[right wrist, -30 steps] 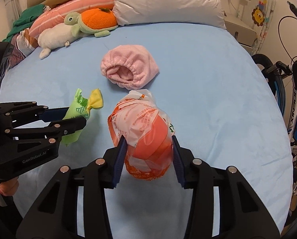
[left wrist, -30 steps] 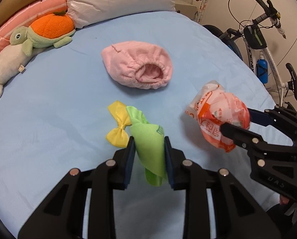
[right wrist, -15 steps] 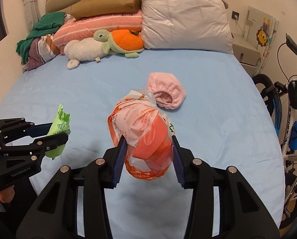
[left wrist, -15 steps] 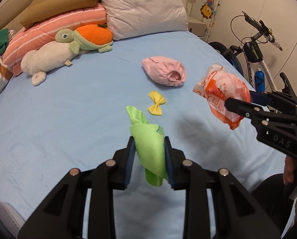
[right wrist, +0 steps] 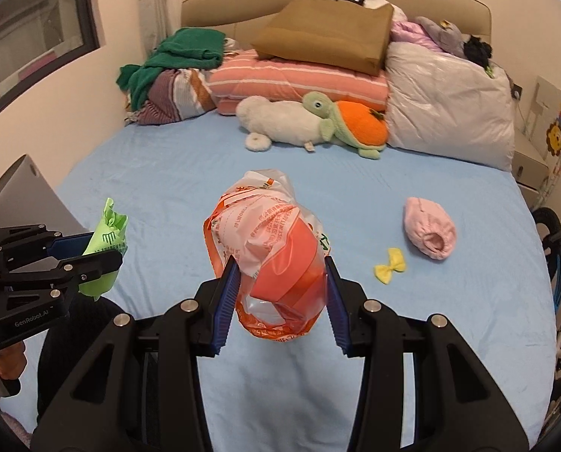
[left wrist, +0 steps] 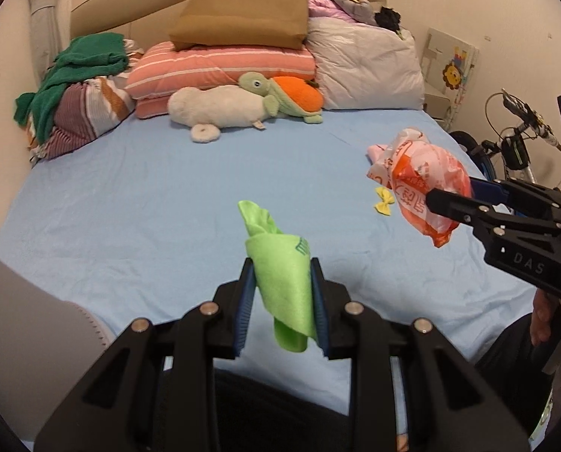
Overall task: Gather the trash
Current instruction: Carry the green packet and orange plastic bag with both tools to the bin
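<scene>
My left gripper (left wrist: pixel 282 282) is shut on a crumpled green wrapper (left wrist: pixel 284 278) and holds it above the near edge of the blue bed (left wrist: pixel 148 207). It also shows at the left of the right wrist view (right wrist: pixel 107 241). My right gripper (right wrist: pixel 280 286) is shut on an orange and white plastic bag (right wrist: pixel 276 252), also held in the air over the bed. The bag shows at the right of the left wrist view (left wrist: pixel 423 188).
A yellow bow (right wrist: pixel 390 265) and a pink cloth cap (right wrist: pixel 429 228) lie on the bed at right. Plush toys (right wrist: pixel 310 122), pillows (right wrist: pixel 446 101), a brown paper bag (right wrist: pixel 325 35) and folded clothes (right wrist: pixel 175 75) are at the headboard. A bicycle (left wrist: pixel 514 147) stands at right. A grey object (left wrist: pixel 28 335) is at near left.
Both grippers have pulled back and up from the bed with their loads. The bow and the pink cap now lie far off on the sheet.
</scene>
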### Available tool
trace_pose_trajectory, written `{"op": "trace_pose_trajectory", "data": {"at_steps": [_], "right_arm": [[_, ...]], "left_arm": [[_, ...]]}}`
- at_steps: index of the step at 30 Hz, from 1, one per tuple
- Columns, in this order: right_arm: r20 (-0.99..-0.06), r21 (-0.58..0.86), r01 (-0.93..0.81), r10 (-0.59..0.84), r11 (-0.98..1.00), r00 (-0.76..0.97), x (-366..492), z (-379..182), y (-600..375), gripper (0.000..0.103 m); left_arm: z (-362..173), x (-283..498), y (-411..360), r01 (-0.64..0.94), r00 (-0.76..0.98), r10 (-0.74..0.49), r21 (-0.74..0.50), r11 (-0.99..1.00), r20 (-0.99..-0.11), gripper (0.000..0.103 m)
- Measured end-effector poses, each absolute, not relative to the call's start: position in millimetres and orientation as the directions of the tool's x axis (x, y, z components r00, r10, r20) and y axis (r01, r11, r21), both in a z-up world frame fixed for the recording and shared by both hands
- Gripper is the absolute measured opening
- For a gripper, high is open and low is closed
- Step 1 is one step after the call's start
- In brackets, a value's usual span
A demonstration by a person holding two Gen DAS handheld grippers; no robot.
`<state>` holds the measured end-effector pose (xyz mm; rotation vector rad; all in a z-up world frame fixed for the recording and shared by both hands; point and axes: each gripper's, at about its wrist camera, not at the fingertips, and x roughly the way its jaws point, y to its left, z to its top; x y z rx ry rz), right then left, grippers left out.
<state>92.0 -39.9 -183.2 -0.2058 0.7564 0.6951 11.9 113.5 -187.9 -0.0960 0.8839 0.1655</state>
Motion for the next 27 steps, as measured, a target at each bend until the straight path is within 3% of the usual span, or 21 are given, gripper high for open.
{"op": "trace_pose_trajectory", "data": {"at_steps": [13, 27], "right_arm": [[-0.601, 0.093, -0.887, 0.736, 0.452, 0.312, 7.7, -119.4, 104.5, 0.042], [-0.549, 0.053, -0.988, 0.831, 0.147, 0.094, -67.6, -67.7, 225.8, 0.042]], "left_arm": [[-101.1, -121.0, 219.4, -0.494, 0.621, 0.397, 0.056, 0.868, -0.675, 0.029], [-61.1, -202.5, 283.6, -0.679, 0.534, 0.567, 0.081, 0.729, -0.627, 0.029]]}}
